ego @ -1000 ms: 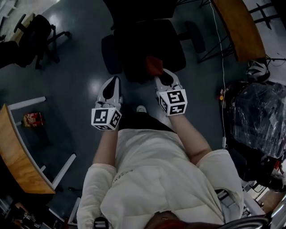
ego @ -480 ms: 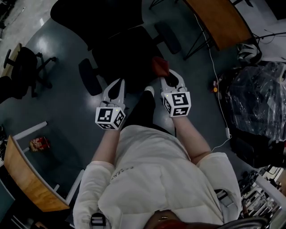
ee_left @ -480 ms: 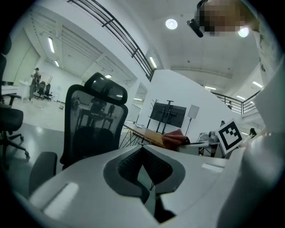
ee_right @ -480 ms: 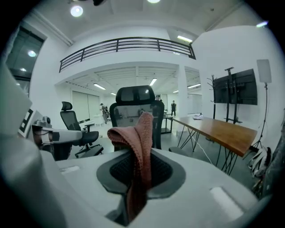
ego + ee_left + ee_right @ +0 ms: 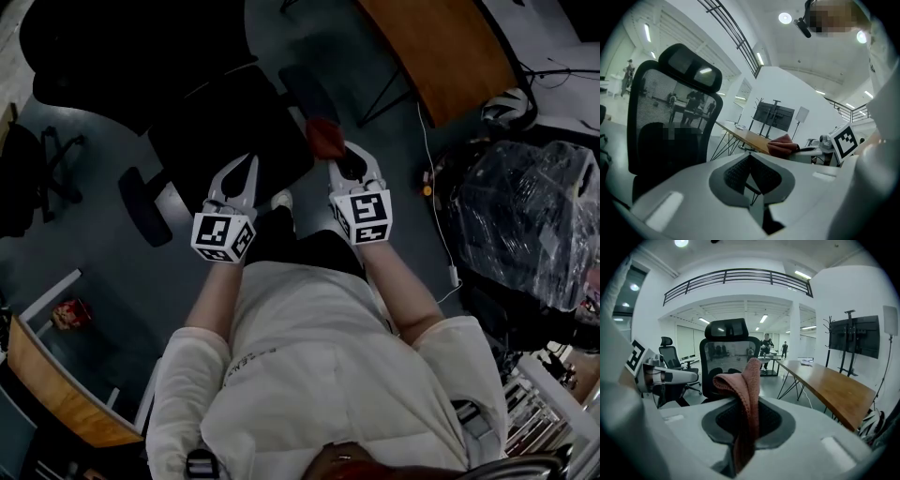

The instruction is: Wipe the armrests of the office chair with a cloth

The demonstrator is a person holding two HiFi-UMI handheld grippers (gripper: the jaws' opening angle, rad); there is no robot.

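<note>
Pink cloth (image 5: pixel 746 380) is pinched tight in right gripper (image 5: pixel 345 157), near one armrest (image 5: pixel 307 92) of black chair (image 5: pixel 225 122). Left gripper (image 5: pixel 750 174) is closed and empty. Risks: unbraced chair may swivel or roll under wiping pressure; the cloth's loose fold may slip out.

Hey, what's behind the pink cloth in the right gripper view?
Behind the cloth, clamped in the right hand-held gripper, stands the office chair: its headrest and upper backrest show. The cloth covers the backrest's lower middle, so that part cannot be seen.
</note>
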